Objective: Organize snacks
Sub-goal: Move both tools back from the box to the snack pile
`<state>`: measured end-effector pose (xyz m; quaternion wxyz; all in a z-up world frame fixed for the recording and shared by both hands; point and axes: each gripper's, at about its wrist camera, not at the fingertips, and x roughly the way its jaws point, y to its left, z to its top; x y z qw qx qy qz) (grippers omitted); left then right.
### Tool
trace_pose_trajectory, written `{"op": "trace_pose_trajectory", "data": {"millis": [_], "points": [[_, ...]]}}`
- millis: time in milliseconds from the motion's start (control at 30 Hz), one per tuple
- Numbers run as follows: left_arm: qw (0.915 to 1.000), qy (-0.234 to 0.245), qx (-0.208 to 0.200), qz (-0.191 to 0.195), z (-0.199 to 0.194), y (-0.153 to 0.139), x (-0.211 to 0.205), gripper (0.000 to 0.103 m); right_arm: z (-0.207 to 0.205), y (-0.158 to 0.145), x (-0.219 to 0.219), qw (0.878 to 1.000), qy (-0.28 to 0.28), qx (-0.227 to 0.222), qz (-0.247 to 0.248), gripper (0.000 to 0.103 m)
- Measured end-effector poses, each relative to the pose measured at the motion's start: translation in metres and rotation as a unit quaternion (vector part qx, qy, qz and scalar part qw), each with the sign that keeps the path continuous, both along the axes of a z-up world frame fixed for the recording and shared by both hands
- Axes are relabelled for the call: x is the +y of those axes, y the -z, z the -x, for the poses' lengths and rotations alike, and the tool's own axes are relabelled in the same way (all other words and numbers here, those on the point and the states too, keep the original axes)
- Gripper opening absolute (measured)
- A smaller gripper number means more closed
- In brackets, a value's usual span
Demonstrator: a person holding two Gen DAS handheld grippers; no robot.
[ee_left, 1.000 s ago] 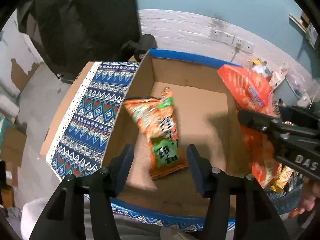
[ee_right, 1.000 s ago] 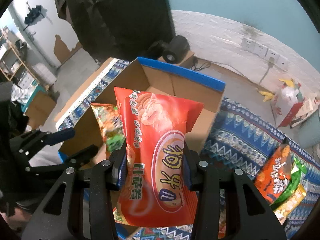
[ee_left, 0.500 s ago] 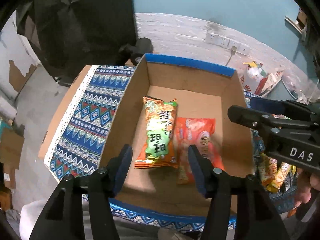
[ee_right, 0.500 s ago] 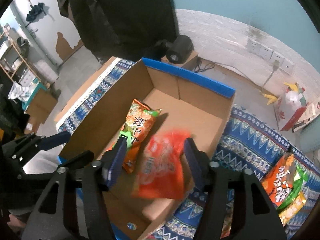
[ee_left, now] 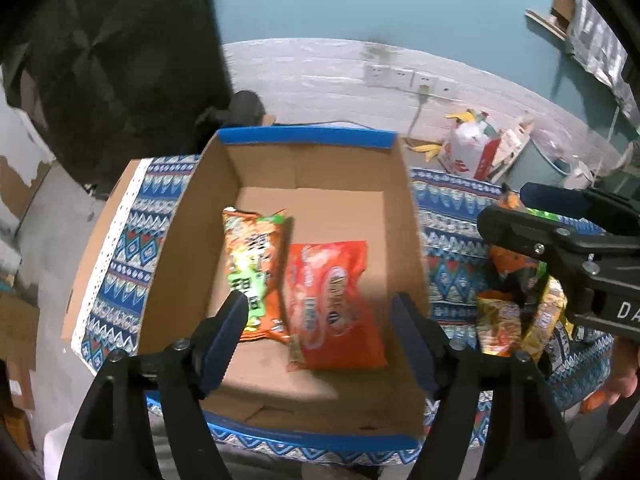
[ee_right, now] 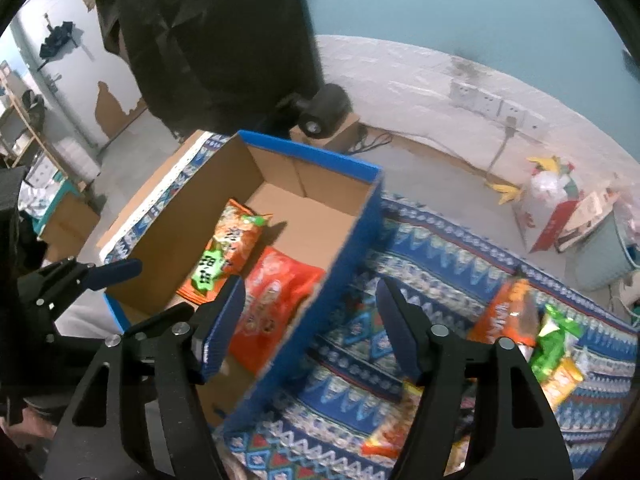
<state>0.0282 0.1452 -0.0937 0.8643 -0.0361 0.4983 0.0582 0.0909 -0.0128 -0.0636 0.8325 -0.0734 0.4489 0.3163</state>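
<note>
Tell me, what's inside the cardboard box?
Two snack bags lie flat in the box: an orange-green one and a red one beside it. Whatever lies under them is covered.

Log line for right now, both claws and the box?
left claw: opening, empty | right claw: opening, empty | cardboard box: orange-green snack bag, red snack bag inside

My left tool's finger [ee_left: 226,334] covers the orange-green packet's [ee_left: 252,268] lower corner. My right tool's body [ee_left: 576,264] hides most of the snack pile [ee_left: 504,320]. The packets' print blurs, unreadable; the pile [ee_right: 536,344] smears too.
</note>
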Motion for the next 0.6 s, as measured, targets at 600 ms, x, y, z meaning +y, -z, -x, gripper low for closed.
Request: {"op": "trace_pose_trajectory", "data": {"millis": [600], "points": [[0.9954, 0.086, 0.034, 0.023, -0.016, 0.011, -0.087, 0.079, 0.007, 0.003, -0.122, 0.998, 0.062, -0.006, 0.015, 0.076]]}}
